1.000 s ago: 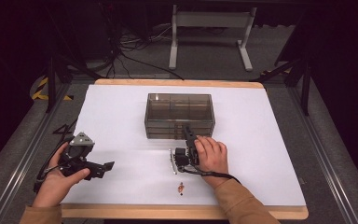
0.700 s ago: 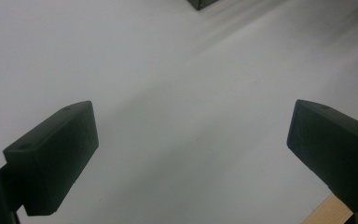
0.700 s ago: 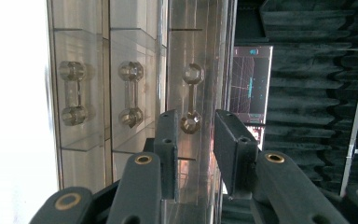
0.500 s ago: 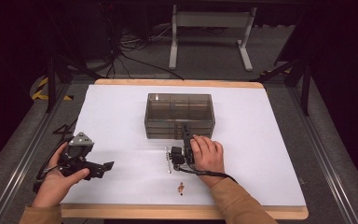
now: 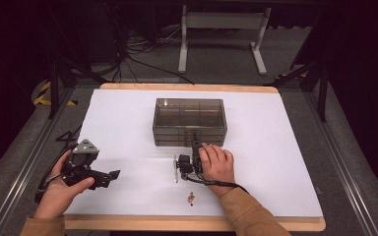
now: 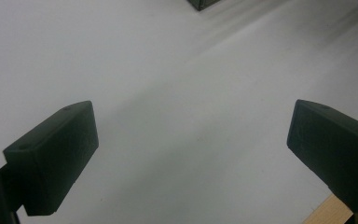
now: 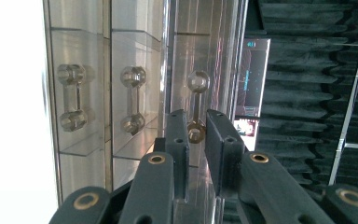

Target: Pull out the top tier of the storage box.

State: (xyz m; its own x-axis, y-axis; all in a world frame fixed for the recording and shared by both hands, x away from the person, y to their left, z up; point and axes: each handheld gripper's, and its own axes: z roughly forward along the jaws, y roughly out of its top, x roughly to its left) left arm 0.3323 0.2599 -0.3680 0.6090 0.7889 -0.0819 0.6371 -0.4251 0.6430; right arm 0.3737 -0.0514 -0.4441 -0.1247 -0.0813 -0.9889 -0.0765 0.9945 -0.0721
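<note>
Your right gripper [image 7: 196, 133] has its jaws nearly together around the clear bar handle [image 7: 196, 107] of one drawer, the one farthest from the white surface in the right gripper view. The gap is narrow, and I cannot tell whether the pads actually bite the bar or just flank it. Two more handles of the same kind [image 7: 133, 99] sit beside it on the neighbouring drawers, untouched. Coming in end-on like this makes sense: the bar runs between its two knobs, so jaws straddling it can draw straight out along the drawer's slide.

In the high view the smoked plastic drawer box [image 5: 189, 120] stands near the middle of the table [image 5: 285, 162], a little toward the far edge, its front facing you. Your right hand [image 5: 215, 163] rests just before that front, holding the gripper turned on its side.

Your left gripper [image 5: 89, 172] lies idle near the table's near-left corner, jaws wide apart over bare white surface, well clear of the work. A small reddish object [image 5: 190, 197] sits by the near edge; it is too small to identify.

If the box slides when you draw, that free gripper could brace it.
</note>
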